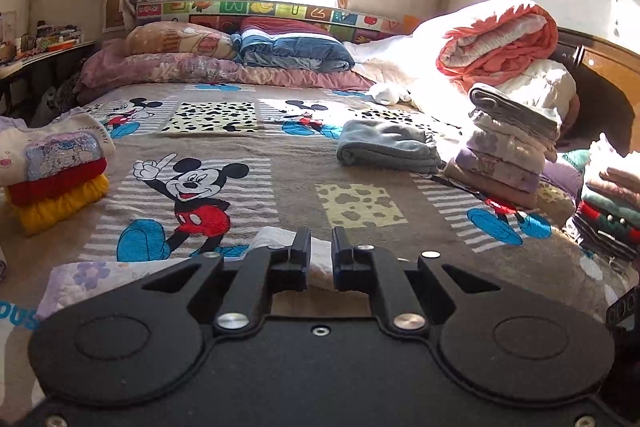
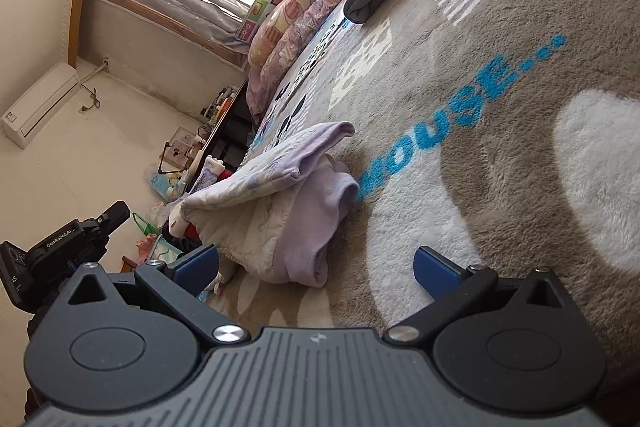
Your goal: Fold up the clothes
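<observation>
The left gripper (image 1: pixel 321 259) had its jaws drawn almost together, leaving only a narrow slot, and white cloth showed in and behind that slot; it seemed to be pinching an edge of the lilac garment (image 1: pixel 96 277), though the left wrist view did not settle whether the fabric was truly clamped or merely lay behind the fingers. The right gripper (image 2: pixel 316 267) stood wide open and held nothing, hovering low over the blanket (image 2: pixel 500 187). From that open claw the same lilac garment (image 2: pixel 280 211) lay straight ahead and a little to the left, part-folded, with one flap raised like a tent and its long axis running away from the fingers toward the head of the bed. The left gripper's body (image 2: pixel 64 247) showed at the far left of the right wrist view, just beside the garment's other side, so the piece lay between the two tools, with the left one nearer. My judgement is that the next fold depends on the right claw reaching forward to the near folded edge. Farther out, a grey folded garment (image 1: pixel 386 147) lay alone mid-bed, with a tall stack (image 1: pixel 508 151) on the right and a red and yellow stack (image 1: pixel 56 183) on the left.
</observation>
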Available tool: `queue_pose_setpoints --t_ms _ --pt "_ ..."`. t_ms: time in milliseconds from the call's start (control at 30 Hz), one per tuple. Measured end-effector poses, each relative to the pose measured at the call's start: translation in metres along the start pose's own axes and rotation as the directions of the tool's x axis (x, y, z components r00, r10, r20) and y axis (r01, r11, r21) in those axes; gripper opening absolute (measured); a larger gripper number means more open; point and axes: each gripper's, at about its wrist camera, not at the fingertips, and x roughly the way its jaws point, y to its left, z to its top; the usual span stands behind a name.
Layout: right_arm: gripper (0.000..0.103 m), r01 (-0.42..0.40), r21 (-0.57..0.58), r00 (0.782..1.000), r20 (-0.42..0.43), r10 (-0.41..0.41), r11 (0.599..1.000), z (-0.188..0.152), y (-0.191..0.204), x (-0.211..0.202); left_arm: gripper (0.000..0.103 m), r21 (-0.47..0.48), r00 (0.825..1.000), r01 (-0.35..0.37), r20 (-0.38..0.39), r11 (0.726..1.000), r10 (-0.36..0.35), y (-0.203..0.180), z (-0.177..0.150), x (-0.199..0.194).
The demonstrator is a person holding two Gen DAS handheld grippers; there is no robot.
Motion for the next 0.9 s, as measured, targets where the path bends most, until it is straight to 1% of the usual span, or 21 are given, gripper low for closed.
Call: queue_pose_setpoints --t_ms 33,67,100,133,200,267,333,400,567,667,733,767,800,833,867,900 --pt "0.103 0.001 -0.001 1.000 -0.001 -0.001 1.000 -0.001 0.001 0.000 0.028 0.065 1.000 -0.002 -0.008 0.998 0.003 -0.012 -0.003 0.005" --pt "0.103 0.002 -0.001 1.000 -0.001 -0.002 1.000 -0.001 0.001 0.000 0.045 0.130 1.000 -0.004 -0.016 0.991 0.006 -0.025 -0.007 0.009" --pt "0.103 0.000 0.010 1.000 0.004 0.000 1.000 -0.001 0.000 -0.001 0.051 0.184 1.000 -0.001 -0.024 0.983 0.005 -0.037 -0.010 0.014" --pt "0.103 -0.007 0.024 1.000 0.008 0.006 1.000 -0.001 0.000 -0.002 0.053 0.220 0.999 0.013 -0.037 0.975 -0.005 -0.046 -0.014 0.020" --pt "0.103 -0.021 0.050 1.000 0.017 0.020 0.999 -0.002 -0.002 -0.006 0.053 0.289 0.997 0.039 -0.072 0.957 -0.019 -0.060 -0.021 0.032" --pt "0.103 -0.026 0.056 1.000 0.019 0.025 0.998 -0.002 -0.003 -0.008 0.053 0.372 0.994 0.044 -0.105 0.927 -0.005 -0.072 -0.029 0.046" --pt "0.103 -0.033 0.061 0.999 0.019 0.032 0.998 -0.003 -0.004 -0.011 0.053 0.467 0.992 0.053 -0.129 0.882 0.008 -0.087 -0.036 0.057" --pt "0.103 -0.038 0.057 0.999 0.017 0.038 0.998 -0.003 -0.003 -0.012 0.053 0.549 0.990 0.049 -0.136 0.834 0.032 -0.098 -0.043 0.066" --pt "0.103 -0.040 0.042 0.999 0.001 0.040 0.998 -0.003 -0.002 -0.010 0.053 0.697 0.985 0.058 -0.155 0.715 0.071 -0.116 -0.056 0.088" --pt "0.103 -0.046 0.044 0.999 -0.001 0.046 0.998 -0.003 -0.003 -0.009 0.053 0.735 0.979 0.082 -0.184 0.673 0.082 -0.124 -0.061 0.104" --pt "0.103 -0.054 0.052 0.999 -0.001 0.054 0.997 -0.002 -0.004 -0.009 0.053 0.747 0.975 0.088 -0.200 0.659 0.097 -0.127 -0.063 0.116" --pt "0.103 -0.058 0.056 0.998 0.000 0.058 0.997 -0.002 -0.005 -0.009 0.052 0.743 0.974 0.086 -0.203 0.663 0.102 -0.127 -0.063 0.120" --pt "0.103 -0.059 0.056 0.998 -0.001 0.060 0.997 -0.002 -0.005 -0.010 0.051 0.734 0.972 0.088 -0.212 0.673 0.104 -0.126 -0.062 0.124" --pt "0.103 -0.061 0.056 0.998 -0.002 0.061 0.997 -0.002 -0.005 -0.010 0.039 0.718 0.970 0.093 -0.222 0.690 0.101 -0.125 -0.060 0.127" --pt "0.103 -0.062 0.057 0.998 -0.003 0.062 0.996 -0.002 -0.005 -0.011 0.026 0.690 0.968 0.101 -0.235 0.717 0.090 -0.124 -0.057 0.129" --pt "0.103 -0.059 0.051 0.998 -0.006 0.060 0.997 -0.002 -0.004 -0.011 0.024 0.663 0.967 0.105 -0.243 0.741 0.081 -0.123 -0.055 0.130"
